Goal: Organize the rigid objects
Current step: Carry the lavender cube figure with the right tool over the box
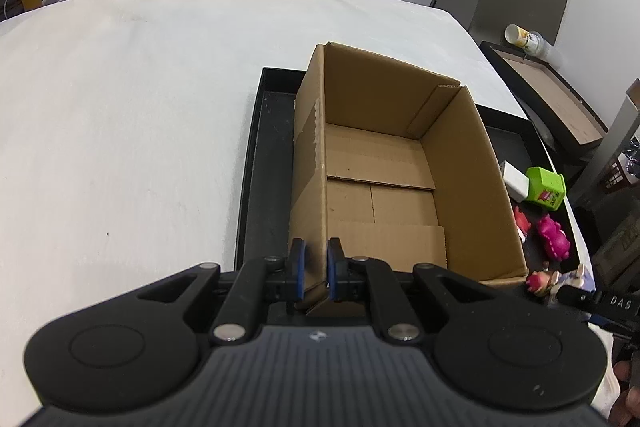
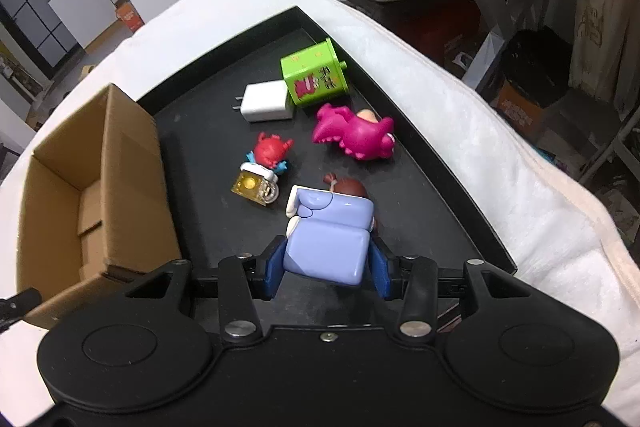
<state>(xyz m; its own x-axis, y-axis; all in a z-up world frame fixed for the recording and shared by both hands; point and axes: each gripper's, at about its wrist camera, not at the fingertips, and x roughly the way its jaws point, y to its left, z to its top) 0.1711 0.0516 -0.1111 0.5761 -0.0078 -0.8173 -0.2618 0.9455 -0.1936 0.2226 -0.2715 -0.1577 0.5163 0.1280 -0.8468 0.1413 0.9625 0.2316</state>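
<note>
A: Status of the left gripper (image 1: 316, 269)?

B: Its fingers (image 1: 297, 259) are clamped on the near wall of the open brown cardboard box (image 1: 384, 163), one finger on each side of the wall. The box stands in the shallow black tray (image 2: 400, 155) on the white-covered desk (image 1: 120, 127) and appears empty. The gripper points steeply down.

A: And the right gripper (image 2: 326, 267)?

B: Its fingers (image 2: 276, 267) are pressed against the two flanks of the lavender-blue plastic figurine with brown hair (image 2: 328, 231). That gripper also pitches steeply down, just above the tray's floor.

A: Handling properties of the figurine?

B: Judged rigid, light and glossy, so likely slippery. The broad, flat-sided body is the correct place to hold; the head and small limbs are not.

A: Remaining items?

B: A red crab-like toy (image 2: 272, 151), a magenta dinosaur toy (image 2: 356, 135), a white plug adapter (image 2: 268, 103) and a green cube-shaped tin (image 2: 316, 75) lie in the tray, beside the box.
</note>
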